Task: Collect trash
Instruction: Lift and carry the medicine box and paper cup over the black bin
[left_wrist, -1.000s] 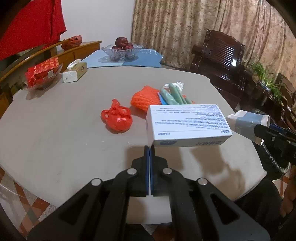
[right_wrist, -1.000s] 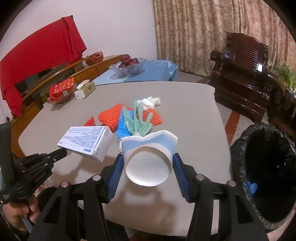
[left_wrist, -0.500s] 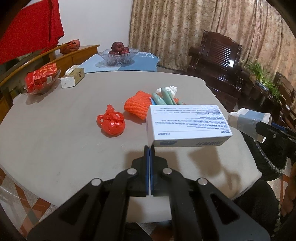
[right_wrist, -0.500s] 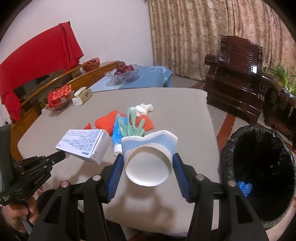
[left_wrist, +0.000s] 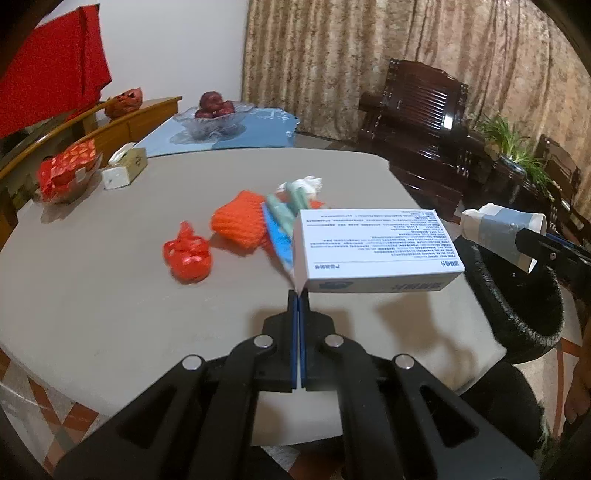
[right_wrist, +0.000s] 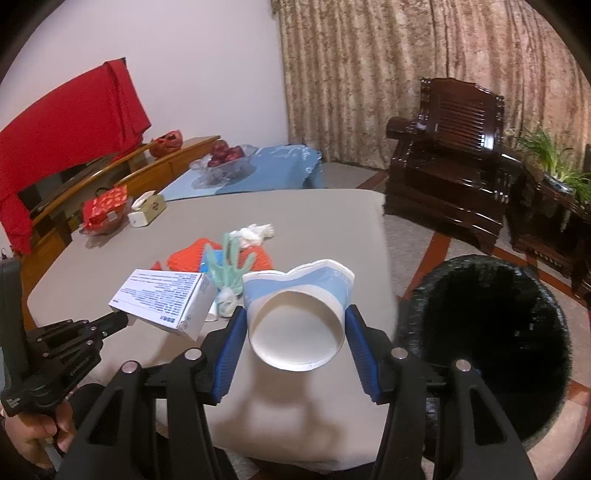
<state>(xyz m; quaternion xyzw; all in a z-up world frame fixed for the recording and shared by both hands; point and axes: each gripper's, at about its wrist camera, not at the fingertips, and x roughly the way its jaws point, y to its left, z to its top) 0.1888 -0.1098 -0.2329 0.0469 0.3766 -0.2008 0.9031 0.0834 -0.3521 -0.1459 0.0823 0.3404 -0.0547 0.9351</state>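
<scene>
My left gripper (left_wrist: 298, 295) is shut on the corner of a white printed box (left_wrist: 373, 247) and holds it above the table's near edge; the box also shows in the right wrist view (right_wrist: 166, 299). My right gripper (right_wrist: 295, 328) is shut on a crushed blue and white paper cup (right_wrist: 295, 314), seen too in the left wrist view (left_wrist: 498, 234), just left of a black-lined trash bin (right_wrist: 491, 332). On the grey table (left_wrist: 92, 277) lie a red mesh bundle (left_wrist: 188, 254), orange foam netting (left_wrist: 240, 221), a green glove (right_wrist: 227, 266) and a white crumpled tissue (right_wrist: 255, 232).
A tissue box (left_wrist: 123, 170), a red packet bowl (left_wrist: 66, 173) and a glass fruit bowl (left_wrist: 214, 118) stand at the back left. A dark wooden armchair (right_wrist: 454, 158) and a potted plant (right_wrist: 554, 162) stand beyond the bin.
Both grippers have drawn back and to the right with their loads. The table trash looks farther off and the bin shows larger beside the right gripper.
</scene>
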